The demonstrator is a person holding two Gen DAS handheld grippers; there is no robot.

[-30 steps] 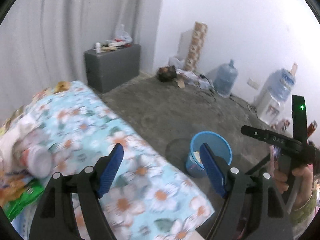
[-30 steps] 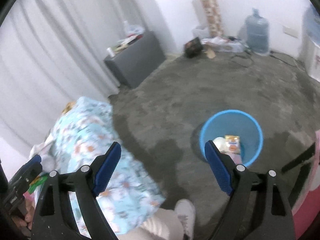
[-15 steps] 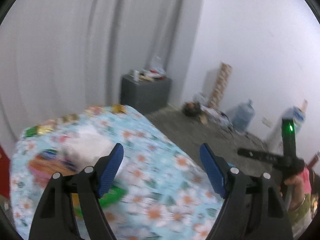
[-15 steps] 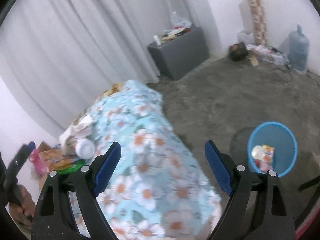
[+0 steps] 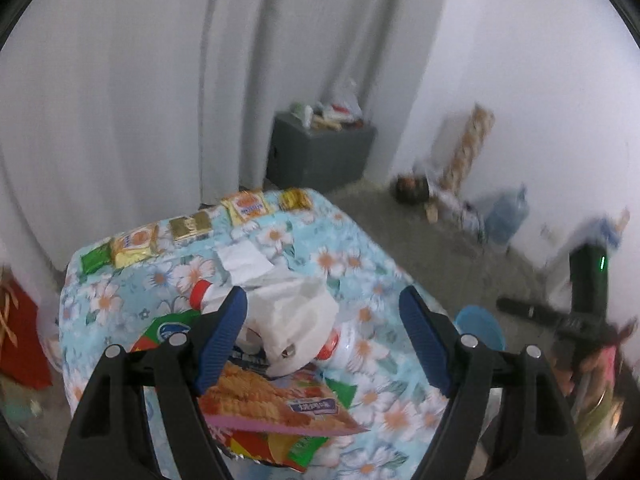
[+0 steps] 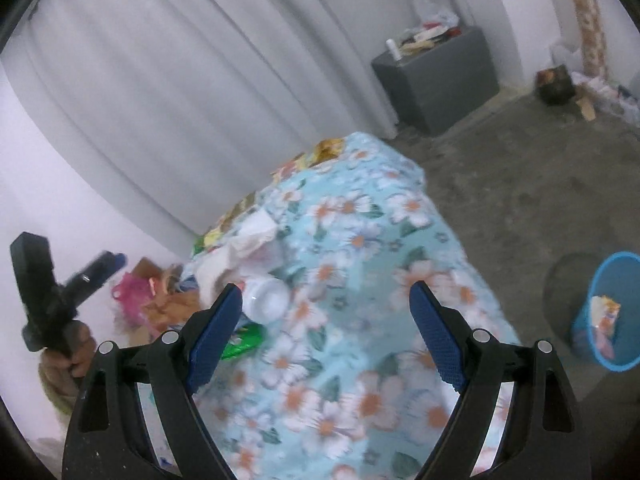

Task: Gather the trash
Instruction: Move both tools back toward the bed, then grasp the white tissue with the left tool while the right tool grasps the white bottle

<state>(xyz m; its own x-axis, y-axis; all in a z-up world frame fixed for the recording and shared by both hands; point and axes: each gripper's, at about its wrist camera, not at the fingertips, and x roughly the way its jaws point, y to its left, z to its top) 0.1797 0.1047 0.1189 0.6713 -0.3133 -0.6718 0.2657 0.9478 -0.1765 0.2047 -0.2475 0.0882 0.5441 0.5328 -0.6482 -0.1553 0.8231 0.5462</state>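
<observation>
A table with a floral blue cloth holds a pile of trash: a crumpled white tissue, a plastic bottle, a chip bag and green wrappers. My left gripper is open and empty just above this pile. My right gripper is open and empty over the cloth, right of the white bottle. The blue trash bin, with some trash in it, stands on the floor at right; its rim shows in the left wrist view.
Small snack packets line the table's far edge. A grey cabinet with clutter stands by the curtain. Water jugs and boxes sit along the white wall. A red bag is on the floor at left.
Both grippers swung from the bin and floor back over the table. The left one now hovers above the trash pile. Both stayed open and empty.
</observation>
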